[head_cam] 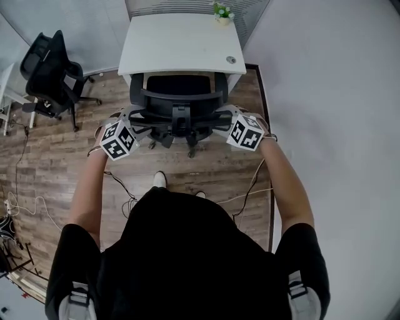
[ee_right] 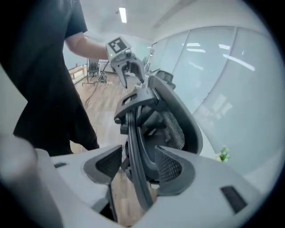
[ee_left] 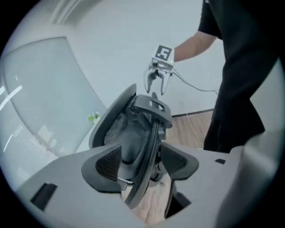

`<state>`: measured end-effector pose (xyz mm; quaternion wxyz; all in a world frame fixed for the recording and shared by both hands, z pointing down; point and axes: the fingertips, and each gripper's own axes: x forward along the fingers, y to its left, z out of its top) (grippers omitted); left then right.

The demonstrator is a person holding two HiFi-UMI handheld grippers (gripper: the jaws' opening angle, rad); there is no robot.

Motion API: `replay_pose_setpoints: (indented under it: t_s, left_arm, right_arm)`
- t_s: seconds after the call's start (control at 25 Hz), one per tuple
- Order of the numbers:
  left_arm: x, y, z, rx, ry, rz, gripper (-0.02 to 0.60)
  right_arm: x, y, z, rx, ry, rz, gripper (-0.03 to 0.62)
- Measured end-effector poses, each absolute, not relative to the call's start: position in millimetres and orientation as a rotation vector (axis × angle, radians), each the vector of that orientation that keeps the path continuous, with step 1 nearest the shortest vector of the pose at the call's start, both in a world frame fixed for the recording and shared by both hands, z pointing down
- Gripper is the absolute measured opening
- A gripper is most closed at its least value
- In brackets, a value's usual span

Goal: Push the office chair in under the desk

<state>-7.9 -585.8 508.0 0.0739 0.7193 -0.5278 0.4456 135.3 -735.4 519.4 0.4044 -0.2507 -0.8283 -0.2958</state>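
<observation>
Office chair pushed in under the desk's near edge, backrest frame between the spread jaws of left hand-held gripper and right hand-held gripper, both released.

Inventory by kind
Office chairs: two. Desk: one. Potted plant: one. Grippers: two, left gripper and right gripper. Person: one.

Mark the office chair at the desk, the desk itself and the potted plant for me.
office chair (head_cam: 180, 114): head view, central frame of its backrest.
desk (head_cam: 178, 47): head view, bare white top.
potted plant (head_cam: 222, 12): head view, green leaves above the pot.
</observation>
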Motion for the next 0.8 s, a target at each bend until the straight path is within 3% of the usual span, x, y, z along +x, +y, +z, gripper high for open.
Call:
replay_pose_setpoints:
  t_s: [0.32, 0.48, 0.6, 0.8]
  left_arm:
    - [59, -578, 447, 2.238, -1.916, 0.622, 0.264]
    - [90, -566, 433, 2.191, -2.006, 0.364, 0.227]
    - [111, -557, 426, 2.155, -2.049, 0.250, 0.187]
    - [150, -550, 405, 2.149, -2.141, 0.107, 0.124]
  right_arm:
    - [151, -680, 448, -0.565, -2.726, -0.155, 0.227]
    - [169, -657, 431, -0.519, -2.856, -0.022, 0.219]
    - [184, -647, 422, -0.418, -2.934, 0.008, 0.190]
    - [217, -632, 398, -0.398, -3.054, 0.034, 0.089]
